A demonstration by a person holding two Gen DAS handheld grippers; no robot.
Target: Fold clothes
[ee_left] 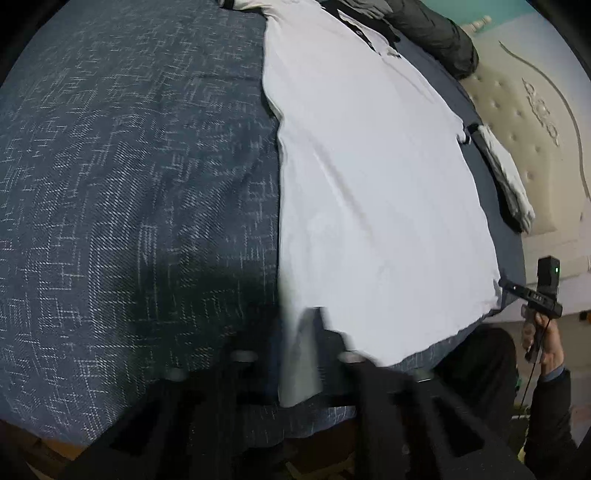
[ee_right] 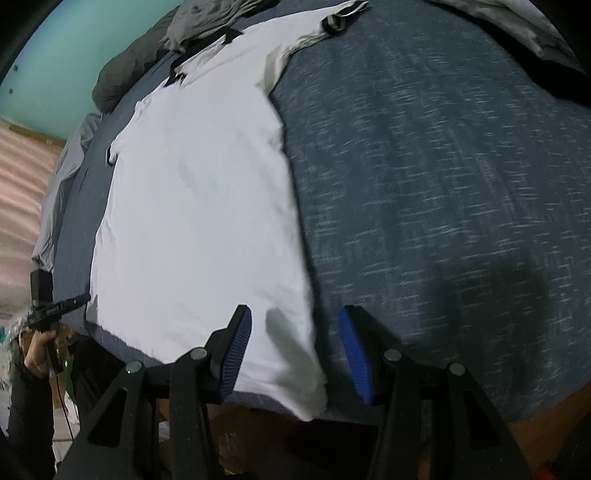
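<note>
Right tongs (ee_right: 291, 350): wide apart, straddling shirt (ee_right: 199, 206) hem corner. Left tongs (ee_left: 295, 354): blurred, gap undeterminable. Shirt: flat on bed (ee_right: 443, 184), collar far.

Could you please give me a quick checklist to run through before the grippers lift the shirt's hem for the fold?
1. Shirt spread flat on the bedspread: ok, only light wrinkles.
2. Right gripper open around the hem corner: ok, the blue pads stand on either side of the cloth, not yet pinching.
3. Left gripper state at the other hem corner: cannot tell, it is dark and blurred.
4. Far sleeve laid out: ok, it lies extended with its dark cuff showing.
5. Grey garment clear of the shirt: not ok, it lies at the collar.
</note>
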